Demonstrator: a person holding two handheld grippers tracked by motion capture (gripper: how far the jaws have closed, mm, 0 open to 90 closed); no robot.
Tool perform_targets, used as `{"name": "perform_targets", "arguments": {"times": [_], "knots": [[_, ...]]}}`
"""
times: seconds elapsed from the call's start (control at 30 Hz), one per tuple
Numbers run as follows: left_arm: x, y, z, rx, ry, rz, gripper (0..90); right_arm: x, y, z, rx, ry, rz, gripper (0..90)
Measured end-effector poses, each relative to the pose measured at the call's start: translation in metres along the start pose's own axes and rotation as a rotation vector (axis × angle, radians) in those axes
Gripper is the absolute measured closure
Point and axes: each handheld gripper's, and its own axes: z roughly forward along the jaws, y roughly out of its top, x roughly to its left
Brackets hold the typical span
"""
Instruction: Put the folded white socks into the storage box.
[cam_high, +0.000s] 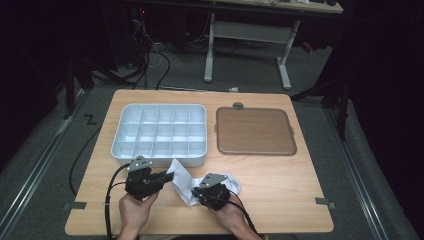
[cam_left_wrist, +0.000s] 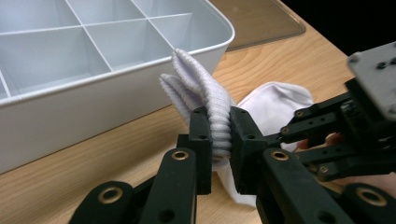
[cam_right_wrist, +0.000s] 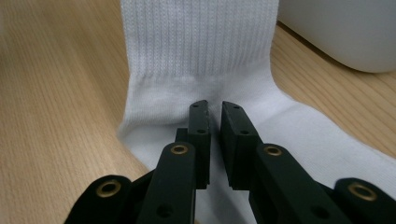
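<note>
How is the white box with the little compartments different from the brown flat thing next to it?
The white organizer tray is deep, with walls splitting it into many compartments; the brown lid is flat and undivided. The tray is opaque white; the lid is brown and looks see-through. Both are rounded rectangles of similar size, side by side on the wooden table.

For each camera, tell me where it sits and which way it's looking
High view: above the person's side, facing forward and down on the table; both hands, left gripper, right gripper.
Left gripper view: rides the left gripper, along jaws clamping the sock, toward the divided tray.
Right gripper view: along jaws shut on the sock.
All share the sock.
</note>
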Motion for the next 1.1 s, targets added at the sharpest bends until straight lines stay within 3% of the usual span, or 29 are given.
{"name": "perform_targets", "arguments": {"times": [0.57,0.8,0.97,1.0,1.1], "knots": [[-0.012,-0.001,0.004,0.037,-0.054,0.006,81.0,0.015,0.019,0.019,0.01,0.049,-0.032,82.8],[-0.014,-0.006,0.009,0.066,-0.055,0.022,81.0,0.015,0.021,0.012,0.007,0.054,-0.03,78.6],[-0.015,-0.008,0.011,0.085,-0.06,0.018,81.0,0.007,0.016,-0.012,-0.027,0.014,-0.003,75.9],[-0.015,-0.008,0.012,0.086,-0.06,0.012,81.0,-0.001,0.009,-0.025,-0.037,-0.024,0.002,75.1],[-0.015,-0.01,0.013,0.095,-0.056,0.023,81.0,-0.013,-0.001,-0.04,-0.039,-0.095,0.019,73.9]]}}
